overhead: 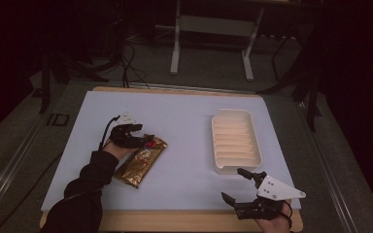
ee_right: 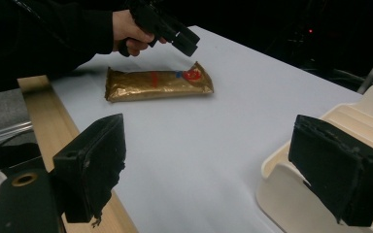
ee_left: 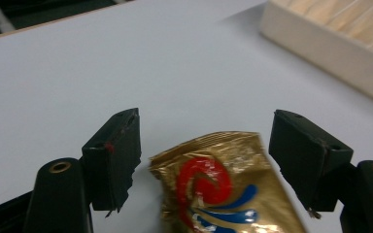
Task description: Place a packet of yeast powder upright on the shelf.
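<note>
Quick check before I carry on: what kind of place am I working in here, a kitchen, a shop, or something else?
Probably a lab or recording workspace, not a kitchen. A white work table sits in a dark room, cables trail across the floor, and the white legs of another desk stand behind it.

Left claw (ee_left: 204, 160) gapes around gold packet (ee_left: 223, 189).
</note>
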`<state>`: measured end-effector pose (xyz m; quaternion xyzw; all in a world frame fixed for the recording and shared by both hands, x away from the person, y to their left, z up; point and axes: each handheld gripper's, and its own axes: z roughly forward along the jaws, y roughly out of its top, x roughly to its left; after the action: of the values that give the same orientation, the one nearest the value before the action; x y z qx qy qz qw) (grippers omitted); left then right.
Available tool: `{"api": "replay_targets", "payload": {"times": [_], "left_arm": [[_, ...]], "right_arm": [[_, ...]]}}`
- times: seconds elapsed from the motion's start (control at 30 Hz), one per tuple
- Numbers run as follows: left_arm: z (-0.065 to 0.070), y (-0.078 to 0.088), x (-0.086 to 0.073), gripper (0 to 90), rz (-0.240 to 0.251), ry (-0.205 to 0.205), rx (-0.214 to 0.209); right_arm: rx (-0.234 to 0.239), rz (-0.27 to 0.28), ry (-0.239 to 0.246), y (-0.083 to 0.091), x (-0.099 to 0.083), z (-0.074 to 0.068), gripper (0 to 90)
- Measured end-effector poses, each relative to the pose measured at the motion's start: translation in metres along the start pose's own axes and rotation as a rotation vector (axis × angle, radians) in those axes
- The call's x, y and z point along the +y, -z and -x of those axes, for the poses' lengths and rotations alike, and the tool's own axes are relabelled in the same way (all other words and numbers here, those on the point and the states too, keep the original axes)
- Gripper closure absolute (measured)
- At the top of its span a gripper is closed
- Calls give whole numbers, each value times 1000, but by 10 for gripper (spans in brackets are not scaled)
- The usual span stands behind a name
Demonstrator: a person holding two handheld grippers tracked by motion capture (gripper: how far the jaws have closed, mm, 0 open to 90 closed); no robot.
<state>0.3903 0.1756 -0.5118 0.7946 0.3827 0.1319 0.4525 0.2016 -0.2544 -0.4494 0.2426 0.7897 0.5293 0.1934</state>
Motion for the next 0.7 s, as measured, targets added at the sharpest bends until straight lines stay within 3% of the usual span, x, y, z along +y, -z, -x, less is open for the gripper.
{"api": "replay_targets", "payload": {"times": [0.1,0.3,0.53,0.7], "left_arm": [[-8,-6,-2,281,-17,42,-36],[-19,-15,-9,326,-60,50,-29],[-24,-22,-15,426,-102,73,-83],[-23,-27,-17,476,-149,70,-88]], "right_arm": [[1,1,1,0,0,0,133],[6,-10,-4,-2,-2,1,134],[11,-19,-6,-3,-3,2,134],[11,-18,-11,-3,-3,2,135]]}}
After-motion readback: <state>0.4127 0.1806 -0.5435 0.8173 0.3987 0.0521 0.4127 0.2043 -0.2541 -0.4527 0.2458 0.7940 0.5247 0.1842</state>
